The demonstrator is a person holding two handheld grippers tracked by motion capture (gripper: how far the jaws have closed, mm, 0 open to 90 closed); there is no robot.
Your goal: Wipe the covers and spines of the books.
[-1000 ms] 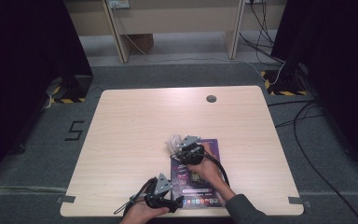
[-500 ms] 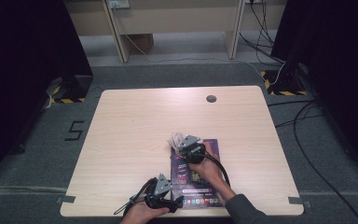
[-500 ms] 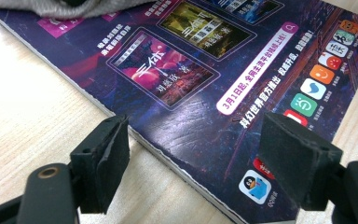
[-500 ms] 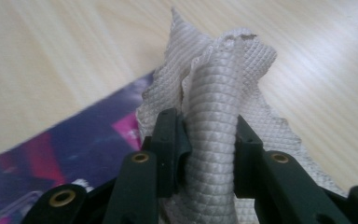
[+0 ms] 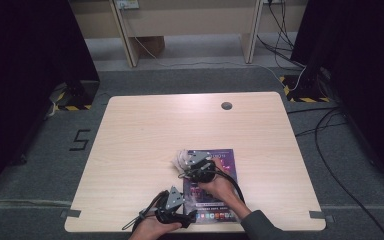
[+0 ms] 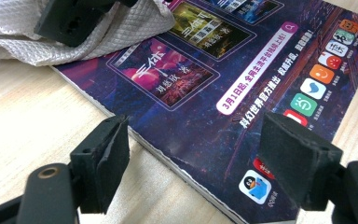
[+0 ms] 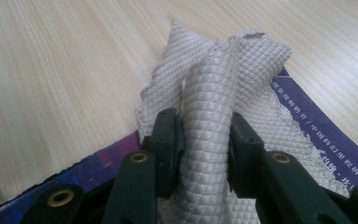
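Two grippers work over a purple magazine [image 5: 215, 187] on the table [image 5: 145, 130]. At the near edge, the left gripper [image 6: 193, 156] hovers with jaws apart astride the magazine's corner, gripping nothing. Farther right, the right gripper [image 7: 205, 140], its jaws having just opened slightly, pinches a bunched white cloth [image 7: 214, 93] lying on the magazine's far left corner.

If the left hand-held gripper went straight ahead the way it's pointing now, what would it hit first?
Probably the magazine: the left hand-held gripper has its open jaws straddling the near edge of it. Farther along lies the white cloth, though depth is hard to judge.
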